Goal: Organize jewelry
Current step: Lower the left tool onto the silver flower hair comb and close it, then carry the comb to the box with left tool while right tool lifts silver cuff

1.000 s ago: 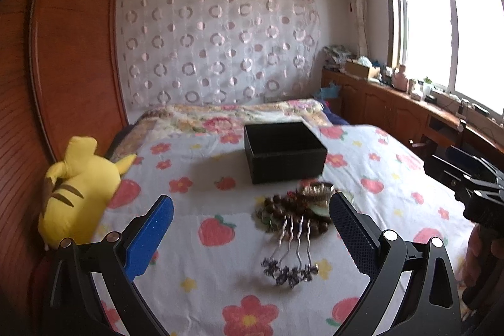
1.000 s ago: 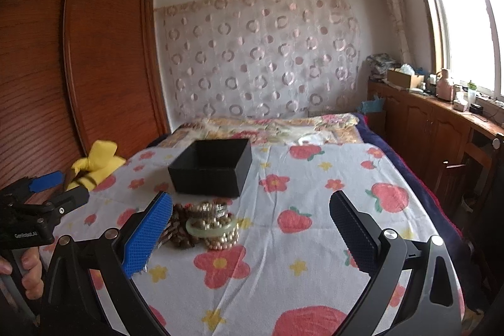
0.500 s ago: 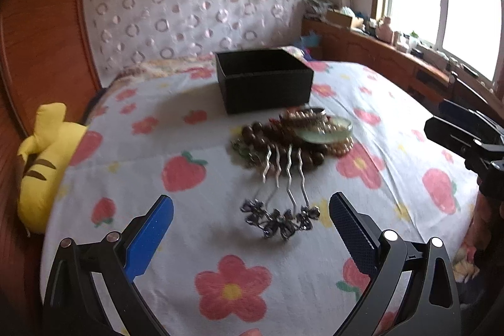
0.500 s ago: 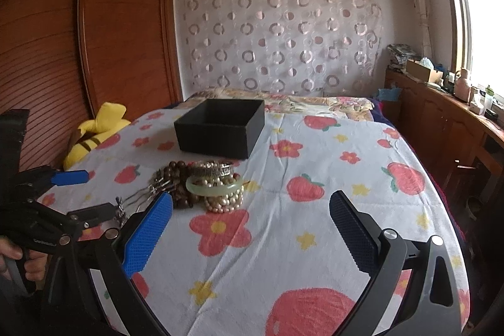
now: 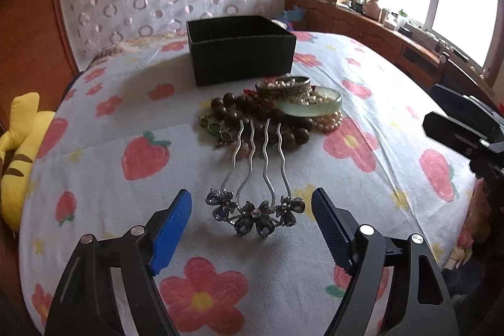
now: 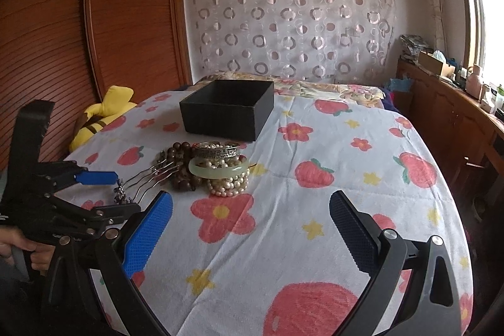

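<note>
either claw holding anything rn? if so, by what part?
Nothing held. Left claw is open around the hair comb's flower end, not touching; right claw open over bare bedspread.

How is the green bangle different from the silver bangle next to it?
The green bangle is smooth, pale and see-through looking; the silver bangle is metal with carved patterns. The green bangle lies nearer the cameras, resting on the pearls; the silver bangle sits behind it, closer to the black box. Both are round rings in the same pile on the bedspread.
</note>
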Action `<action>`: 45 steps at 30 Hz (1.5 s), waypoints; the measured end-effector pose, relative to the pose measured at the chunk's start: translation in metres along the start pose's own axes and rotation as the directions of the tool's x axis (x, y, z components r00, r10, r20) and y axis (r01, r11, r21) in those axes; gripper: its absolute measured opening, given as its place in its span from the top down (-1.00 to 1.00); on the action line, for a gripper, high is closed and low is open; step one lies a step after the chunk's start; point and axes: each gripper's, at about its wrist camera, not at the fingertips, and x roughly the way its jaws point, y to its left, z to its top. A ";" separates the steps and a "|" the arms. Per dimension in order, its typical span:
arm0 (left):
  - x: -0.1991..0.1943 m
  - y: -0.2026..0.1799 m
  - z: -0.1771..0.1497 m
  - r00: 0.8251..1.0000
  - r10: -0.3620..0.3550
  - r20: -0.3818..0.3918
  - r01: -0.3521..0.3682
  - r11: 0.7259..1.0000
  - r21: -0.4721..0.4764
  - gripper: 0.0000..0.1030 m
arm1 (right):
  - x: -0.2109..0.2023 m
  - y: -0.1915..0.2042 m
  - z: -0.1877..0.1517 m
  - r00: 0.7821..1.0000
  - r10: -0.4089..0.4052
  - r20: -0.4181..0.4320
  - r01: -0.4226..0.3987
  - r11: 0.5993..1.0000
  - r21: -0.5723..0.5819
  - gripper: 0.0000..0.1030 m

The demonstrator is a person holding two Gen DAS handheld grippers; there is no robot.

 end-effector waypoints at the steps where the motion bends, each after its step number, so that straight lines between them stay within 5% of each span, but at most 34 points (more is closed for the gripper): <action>1: 0.001 0.000 -0.001 1.000 -0.001 -0.005 0.001 1.000 0.001 -0.47 | 0.000 0.000 0.000 1.000 0.000 0.000 0.000 1.000 0.000 -0.95; 7: 0.001 0.000 -0.006 1.000 0.014 0.001 -0.014 1.000 0.015 -0.11 | 0.003 0.002 0.003 1.000 0.007 -0.017 -0.007 1.000 -0.015 -0.95; 18: -0.026 0.019 -0.011 0.997 -0.019 0.074 0.021 0.999 -0.024 -0.11 | 0.030 0.016 0.022 0.997 0.038 -0.067 -0.045 0.992 -0.117 -0.95; 22: -0.034 0.024 -0.013 0.995 -0.012 0.096 0.016 0.999 -0.037 -0.11 | 0.048 0.020 0.034 0.990 0.089 -0.112 -0.103 0.985 -0.135 -0.80; 37: -0.038 0.048 -0.021 0.994 -0.003 0.110 0.012 0.997 -0.080 -0.11 | 0.149 0.034 0.058 0.926 0.170 -0.337 -0.218 0.970 -0.108 -0.61; 42: -0.039 0.051 -0.021 0.993 -0.002 0.118 0.012 0.996 -0.083 -0.11 | 0.162 0.033 0.062 0.911 0.200 -0.359 -0.240 0.968 -0.068 -0.26; 45: -0.041 0.052 -0.019 0.991 -0.003 0.131 0.014 0.997 -0.081 -0.11 | 0.158 0.036 0.062 0.915 0.193 -0.354 -0.237 0.968 -0.086 -0.22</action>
